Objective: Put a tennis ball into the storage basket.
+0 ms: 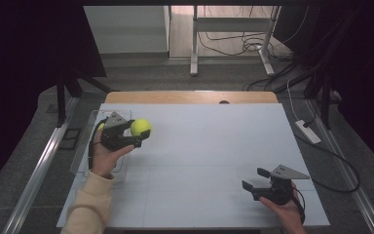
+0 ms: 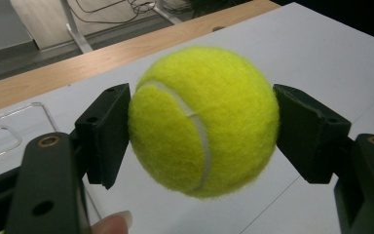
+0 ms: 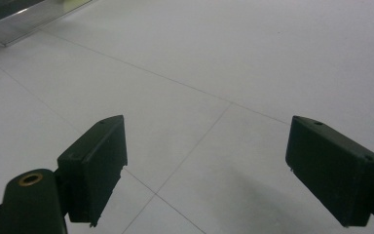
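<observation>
Between left tool (image 2: 202, 129) jaws: tennis ball (image 2: 203, 121), clamped; right tool (image 3: 224, 165) jaws apart.

The left gripper (image 2: 202, 126) clamps a yellow ball (image 2: 203, 121) between both jaws, clear of the white table (image 2: 321, 53). A fingertip (image 2: 113, 223) shows at the bottom edge.

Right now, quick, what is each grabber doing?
Left gripper: closed on the fuzzy yellow tennis ball, lifted off the white table.
Right gripper: open, holding nothing.
</observation>
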{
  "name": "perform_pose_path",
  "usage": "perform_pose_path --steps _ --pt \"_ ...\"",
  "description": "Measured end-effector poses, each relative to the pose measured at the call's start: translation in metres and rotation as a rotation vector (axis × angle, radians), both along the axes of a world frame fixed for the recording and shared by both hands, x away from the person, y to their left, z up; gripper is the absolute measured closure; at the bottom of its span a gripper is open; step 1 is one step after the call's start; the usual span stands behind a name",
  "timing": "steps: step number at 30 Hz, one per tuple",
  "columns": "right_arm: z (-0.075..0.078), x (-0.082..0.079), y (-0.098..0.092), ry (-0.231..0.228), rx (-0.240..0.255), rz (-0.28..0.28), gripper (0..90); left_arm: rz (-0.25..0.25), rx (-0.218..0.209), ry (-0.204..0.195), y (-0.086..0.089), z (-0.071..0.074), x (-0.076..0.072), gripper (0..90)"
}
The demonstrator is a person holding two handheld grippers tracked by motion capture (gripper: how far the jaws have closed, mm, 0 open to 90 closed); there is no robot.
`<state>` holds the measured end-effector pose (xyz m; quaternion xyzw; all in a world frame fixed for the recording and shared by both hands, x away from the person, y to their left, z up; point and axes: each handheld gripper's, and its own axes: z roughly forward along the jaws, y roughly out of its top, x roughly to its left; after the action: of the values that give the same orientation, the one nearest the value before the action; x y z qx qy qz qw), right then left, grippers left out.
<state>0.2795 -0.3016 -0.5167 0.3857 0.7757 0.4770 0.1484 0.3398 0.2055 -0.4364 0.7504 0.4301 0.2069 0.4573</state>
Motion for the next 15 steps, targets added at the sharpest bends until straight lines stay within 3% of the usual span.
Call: perform_pose_path --steps 15 --pt "0.0 0.0 0.001 0.001 -0.003 0.001 15.3 0.058 -0.007 -0.004 0.022 0.002 -0.006 27.1"
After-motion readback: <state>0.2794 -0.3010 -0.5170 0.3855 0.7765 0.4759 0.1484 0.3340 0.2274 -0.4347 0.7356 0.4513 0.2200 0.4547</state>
